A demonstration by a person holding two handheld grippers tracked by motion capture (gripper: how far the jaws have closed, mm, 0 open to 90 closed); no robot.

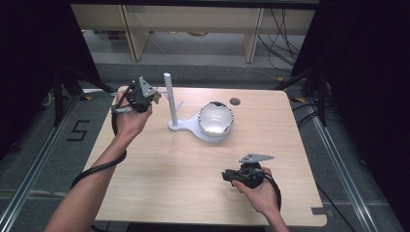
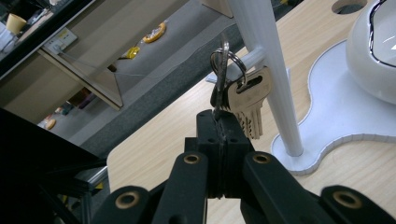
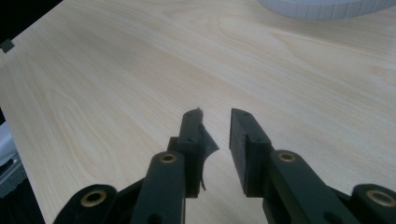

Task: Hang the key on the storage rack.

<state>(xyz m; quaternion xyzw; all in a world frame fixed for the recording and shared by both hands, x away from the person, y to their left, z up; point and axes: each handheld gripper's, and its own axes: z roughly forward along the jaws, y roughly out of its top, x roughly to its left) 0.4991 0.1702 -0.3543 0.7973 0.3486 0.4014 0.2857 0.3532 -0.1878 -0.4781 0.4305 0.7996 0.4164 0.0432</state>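
My left gripper (image 2: 222, 119) is shut on a metal key ring (image 2: 225, 60) that carries brass keys (image 2: 247, 100). The bunch hangs right beside the white upright post (image 2: 266, 70) of a stand, close to a short peg on it. In the high view the left gripper (image 1: 153, 96) is at the table's far left, just left of the post (image 1: 169, 96). The stand's flat base (image 1: 186, 126) also bears a shiny white bowl (image 1: 216, 118). My right gripper (image 1: 227, 175) rests low at the front right. Its jaws (image 3: 215, 116) are open over bare wood, with nothing between them.
The wooden table (image 1: 159, 179) has a round cable hole (image 1: 235, 101) behind the bowl. Wooden shelving (image 1: 135, 34) and cables stand on the floor past the far edge. Dark frames flank both sides. An edge of the white base (image 3: 327, 7) lies ahead of the right gripper.
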